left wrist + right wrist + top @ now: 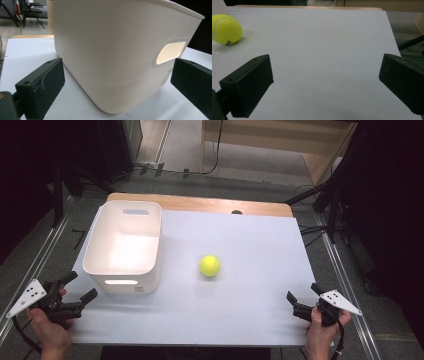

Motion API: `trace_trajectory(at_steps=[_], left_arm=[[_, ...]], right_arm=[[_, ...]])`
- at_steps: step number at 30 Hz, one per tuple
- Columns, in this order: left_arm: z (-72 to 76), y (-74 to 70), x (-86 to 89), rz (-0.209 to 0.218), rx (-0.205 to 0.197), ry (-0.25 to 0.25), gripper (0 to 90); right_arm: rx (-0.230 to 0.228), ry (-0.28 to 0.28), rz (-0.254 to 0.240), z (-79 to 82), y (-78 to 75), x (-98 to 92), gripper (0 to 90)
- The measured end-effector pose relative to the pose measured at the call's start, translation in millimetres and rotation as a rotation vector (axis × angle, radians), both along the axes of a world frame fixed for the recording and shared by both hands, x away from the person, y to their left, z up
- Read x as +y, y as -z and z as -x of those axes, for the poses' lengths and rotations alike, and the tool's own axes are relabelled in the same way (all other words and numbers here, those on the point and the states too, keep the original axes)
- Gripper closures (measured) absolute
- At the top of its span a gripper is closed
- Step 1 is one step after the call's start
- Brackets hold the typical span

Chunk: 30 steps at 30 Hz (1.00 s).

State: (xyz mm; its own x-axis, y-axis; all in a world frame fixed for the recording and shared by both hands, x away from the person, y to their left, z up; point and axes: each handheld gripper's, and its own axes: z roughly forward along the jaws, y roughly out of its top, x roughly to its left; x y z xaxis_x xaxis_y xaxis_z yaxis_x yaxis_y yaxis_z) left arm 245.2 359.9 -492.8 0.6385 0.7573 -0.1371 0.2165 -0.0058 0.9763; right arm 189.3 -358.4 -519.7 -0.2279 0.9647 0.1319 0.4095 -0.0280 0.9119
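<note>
The setting is a laboratory or test room arranged for recording. A table (260, 330) with a white top and a wooden far edge stands on grey carpet. Metal rails (345, 275) run along the floor on both sides of the table. Black stand legs (320, 195) and loose cables (217, 150) occupy the floor behind it. A light wooden cabinet (280, 140) stands at the back. The left gripper view shows black chairs (30, 11) in the background. The surroundings are dark.

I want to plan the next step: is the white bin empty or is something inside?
Empty: the high view shows the white bin upright with a bare floor, and the tennis ball lies outside it.
</note>
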Motion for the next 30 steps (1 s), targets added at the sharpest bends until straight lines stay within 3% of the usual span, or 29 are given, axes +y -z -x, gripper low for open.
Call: trace_trajectory(at_steps=[16, 30], left_arm=[[1.4, -0.9, -5.5, -0.057, -0.011, -0.007, 0.0], [3.7, -1.1, -7.4, -0.077, -0.024, -0.021, 0.0]], right_arm=[[0.017, -0.044, -0.003, -2.9, -0.4, 0.1, 0.0], [0.056, -0.157, 0.035, -13.5, -16.1, 10.2, 0.0]])
